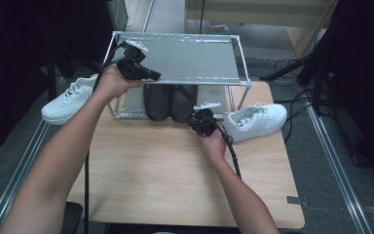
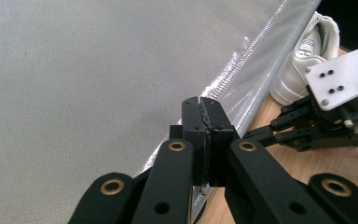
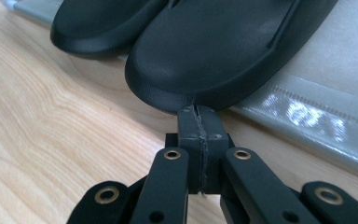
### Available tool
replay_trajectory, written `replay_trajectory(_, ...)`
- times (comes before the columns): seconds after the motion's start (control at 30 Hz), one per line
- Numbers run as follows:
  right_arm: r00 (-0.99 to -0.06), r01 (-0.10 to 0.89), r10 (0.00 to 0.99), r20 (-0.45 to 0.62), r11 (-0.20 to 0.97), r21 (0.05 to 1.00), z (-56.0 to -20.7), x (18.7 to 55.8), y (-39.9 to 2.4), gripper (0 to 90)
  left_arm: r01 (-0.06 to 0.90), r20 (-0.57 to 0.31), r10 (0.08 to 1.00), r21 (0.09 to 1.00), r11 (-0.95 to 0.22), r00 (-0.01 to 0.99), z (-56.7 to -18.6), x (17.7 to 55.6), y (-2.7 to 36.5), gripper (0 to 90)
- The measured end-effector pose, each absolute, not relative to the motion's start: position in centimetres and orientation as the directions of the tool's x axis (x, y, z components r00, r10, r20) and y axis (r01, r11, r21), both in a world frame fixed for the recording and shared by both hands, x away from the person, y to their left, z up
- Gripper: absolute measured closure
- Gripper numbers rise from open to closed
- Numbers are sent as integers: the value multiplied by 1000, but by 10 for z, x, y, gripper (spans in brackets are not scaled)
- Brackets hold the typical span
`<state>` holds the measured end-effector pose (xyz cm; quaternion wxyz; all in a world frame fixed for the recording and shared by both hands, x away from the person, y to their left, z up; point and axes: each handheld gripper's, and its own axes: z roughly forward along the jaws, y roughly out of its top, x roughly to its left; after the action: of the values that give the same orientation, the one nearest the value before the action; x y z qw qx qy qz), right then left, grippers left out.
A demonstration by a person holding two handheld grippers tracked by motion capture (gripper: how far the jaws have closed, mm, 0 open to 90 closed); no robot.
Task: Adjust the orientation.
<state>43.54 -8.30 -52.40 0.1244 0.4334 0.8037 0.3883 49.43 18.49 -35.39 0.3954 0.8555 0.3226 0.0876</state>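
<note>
- black slippers (image 3: 205, 51): pair side by side on lower shelf of metal rack (image 1: 239, 58), toes toward near edge
- right gripper (image 3: 199, 122): jaws pressed together, tip just at right slipper's toe
- left gripper (image 2: 204, 121): jaws pressed together, empty, over rack's top shelf, left end
- white sneakers (image 1: 255, 120): one each side of rack

Slippers (image 1: 170, 101) on rack's lower shelf (image 1: 126, 108) — sneakers (image 1: 255, 122) (image 1: 68, 101) flank rack on either side.

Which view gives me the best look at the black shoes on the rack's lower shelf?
Right gripper view: the black shoes sit close up, toes just beyond the shut right gripper. The high view shows the pair small, partly under the rack's top shelf.
</note>
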Motion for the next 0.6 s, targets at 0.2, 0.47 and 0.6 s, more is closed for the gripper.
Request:
replay_trajectory(0.2,-579,614,802,147,310,726,-524,440,-76,900,483,-106,622,733,-478,776,-354,494,185,895)
replay_trajectory(0.47,-594,622,782,189,298,724,-519,432,-82,900,473,-93,618,733,-488,781,-352,496,186,853)
replay_trajectory(0.6,-621,605,757,202,300,737,-512,419,-87,880,482,-91,626,725,-492,775,-348,498,185,794)
